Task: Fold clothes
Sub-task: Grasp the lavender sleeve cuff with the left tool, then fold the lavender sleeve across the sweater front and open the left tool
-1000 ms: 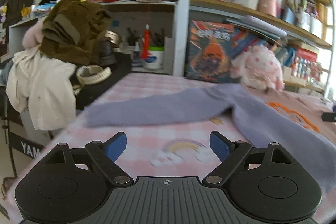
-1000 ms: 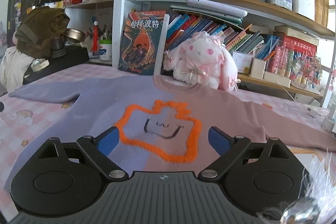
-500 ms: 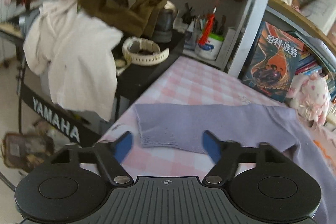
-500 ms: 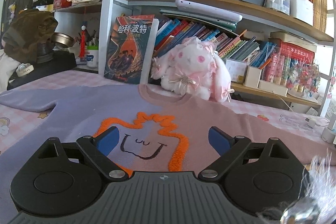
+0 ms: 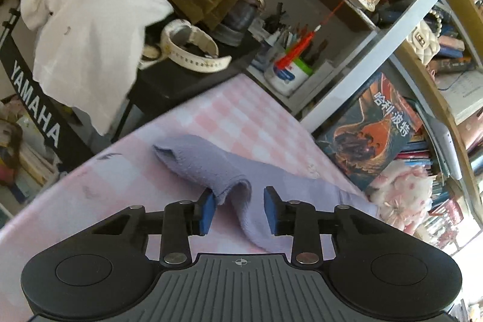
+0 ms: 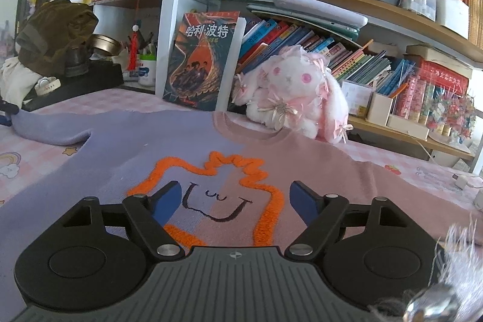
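Note:
A lilac and pink sweater with an orange-outlined smiling face lies flat on the pink checked tablecloth. Its lilac sleeve reaches toward the table's left end. My left gripper straddles a raised fold of that sleeve near the cuff; the left pad touches the cloth, the right pad stands apart, jaws partly closed. My right gripper is open and empty, low over the sweater's chest.
A black Yamaha keyboard piled with white and olive clothes stands past the table's left edge. Bookshelves, a Harry Potter book, a pen cup and a plush rabbit line the back edge.
My left gripper moved left along the sleeve to its cuff end, dropped down, and narrowed its jaws around a fold now lifting off the cloth. My right gripper shifted slightly forward and stayed open.

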Available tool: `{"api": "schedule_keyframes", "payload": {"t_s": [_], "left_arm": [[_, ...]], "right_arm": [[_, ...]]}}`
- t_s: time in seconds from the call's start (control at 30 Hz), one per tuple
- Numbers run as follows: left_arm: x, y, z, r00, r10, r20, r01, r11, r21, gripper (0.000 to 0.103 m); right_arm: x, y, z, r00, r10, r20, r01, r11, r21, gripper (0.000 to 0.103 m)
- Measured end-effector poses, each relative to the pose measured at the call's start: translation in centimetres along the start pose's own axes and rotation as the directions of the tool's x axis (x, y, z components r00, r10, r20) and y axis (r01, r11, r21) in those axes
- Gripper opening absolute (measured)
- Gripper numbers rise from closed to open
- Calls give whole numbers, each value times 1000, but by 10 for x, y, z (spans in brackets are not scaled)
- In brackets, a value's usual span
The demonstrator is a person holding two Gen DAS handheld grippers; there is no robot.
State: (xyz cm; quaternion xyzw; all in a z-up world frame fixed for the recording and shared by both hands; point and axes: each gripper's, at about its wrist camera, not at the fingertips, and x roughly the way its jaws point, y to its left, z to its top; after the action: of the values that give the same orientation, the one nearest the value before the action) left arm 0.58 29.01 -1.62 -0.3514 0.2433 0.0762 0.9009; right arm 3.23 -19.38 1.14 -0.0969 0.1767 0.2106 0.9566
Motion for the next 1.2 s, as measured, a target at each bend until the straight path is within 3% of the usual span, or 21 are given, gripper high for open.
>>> {"api": "schedule_keyframes", "payload": {"t_s": [0.27,0.3,0.33,0.43,0.6,0.87,1.03,1.2], "left_arm": [[14,3,4,994,98,44,-96,994,-56,30],[14,2,4,993,109,50,-107,993,-47,26],[15,2,4,992,117,56,-115,993,-36,15],[16,0,3,991,116,72,-116,993,-2,8],[9,-17,7,990,84,116,-91,994,53,7],[-13,-92,23,984,-86,156,54,979,197,7],[-20,-167,20,960,-244,137,195,935,297,7],[-15,-239,10,927,-370,70,324,879,351,7]], "right_arm": [[-5,-2,0,1000,20,19,-20,1000,-10,78],[-7,-3,-1,1000,18,24,-17,1000,-15,78],[-8,-5,-1,999,14,31,-14,1000,-16,78],[-11,-16,-2,999,17,32,-18,1000,14,78],[-16,-30,-6,999,38,-12,-38,999,36,78],[-36,-46,-24,995,34,-90,-29,998,58,79],[-50,-50,-32,997,29,-77,-22,996,81,79],[-61,-50,-32,1000,0,-23,2,996,90,81]]}}
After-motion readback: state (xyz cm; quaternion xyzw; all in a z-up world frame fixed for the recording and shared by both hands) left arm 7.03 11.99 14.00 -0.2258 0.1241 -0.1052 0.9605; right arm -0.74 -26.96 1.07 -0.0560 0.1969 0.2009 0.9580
